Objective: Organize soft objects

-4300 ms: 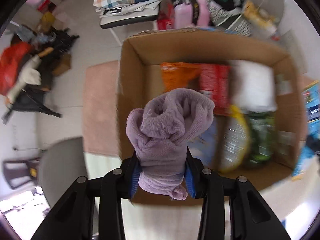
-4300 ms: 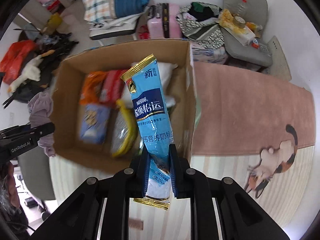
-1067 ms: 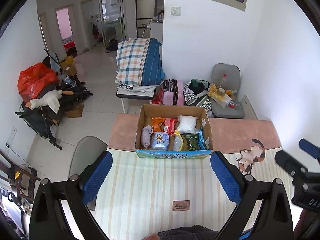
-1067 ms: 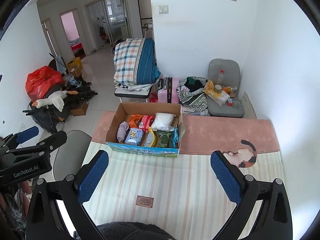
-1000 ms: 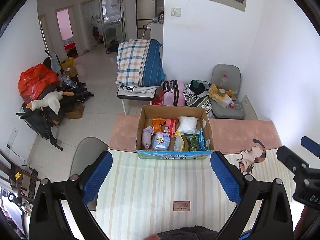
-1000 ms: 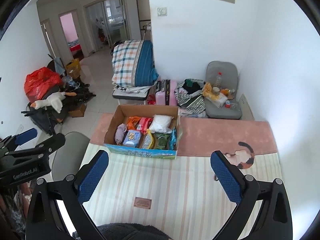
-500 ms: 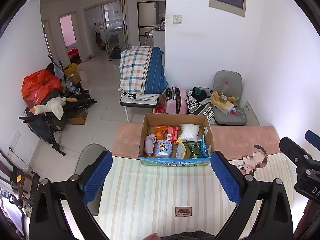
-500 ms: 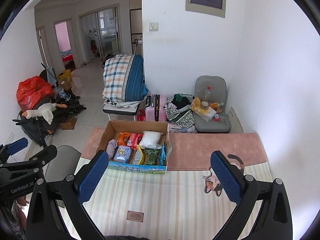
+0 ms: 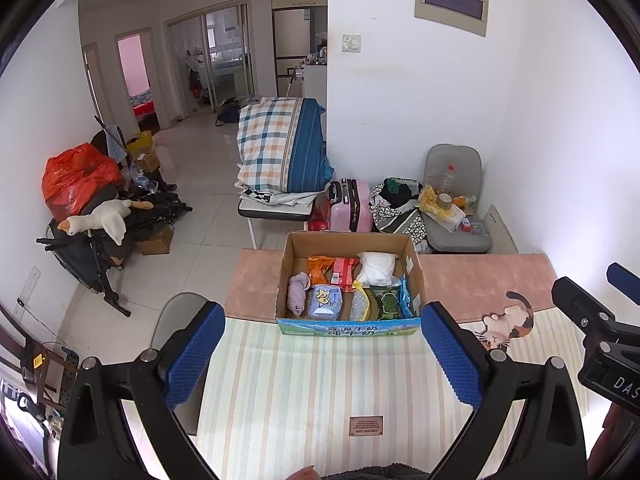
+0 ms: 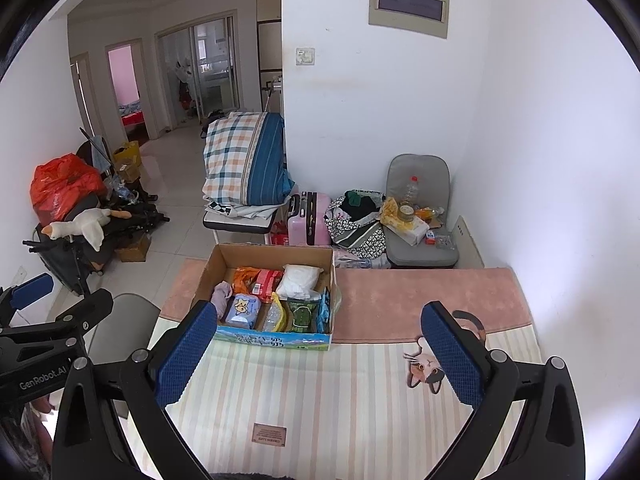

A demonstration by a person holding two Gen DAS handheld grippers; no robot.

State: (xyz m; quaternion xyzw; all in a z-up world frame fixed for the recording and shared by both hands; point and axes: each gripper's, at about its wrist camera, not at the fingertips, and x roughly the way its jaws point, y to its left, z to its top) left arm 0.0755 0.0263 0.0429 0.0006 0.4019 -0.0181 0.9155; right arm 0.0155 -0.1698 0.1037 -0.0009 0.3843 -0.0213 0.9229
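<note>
A cardboard box [image 9: 286, 276] [image 10: 206, 274] stands on the far part of a striped mat, well beyond both grippers. Inside lie a purple towel [image 9: 298, 298] [image 10: 221, 293] at the left, a blue tissue pack [image 9: 326, 300], orange and red snack bags [image 9: 320, 268], a white bag [image 9: 376, 268] and a blue milk-powder pouch [image 9: 405, 296] [image 10: 323, 309] at the right. My left gripper [image 9: 322, 350] is open and holds nothing. My right gripper [image 10: 318, 350] is open too, with nothing between its pads.
The striped mat [image 9: 320, 380] [image 10: 340, 392] with a small brown label [image 9: 366, 426] lies below, a pink rug [image 10: 420, 296] behind it. A grey chair [image 9: 180, 316] stands at left. Bedding on a cot [image 9: 280, 160], a pink suitcase [image 9: 354, 204] and a cluttered floor seat [image 9: 452, 208] sit beyond.
Earlier the left gripper held the purple towel and the right the blue pouch over the box; both now lie in it. Both grippers, open, have risen and tilted up, so the box looks smaller.
</note>
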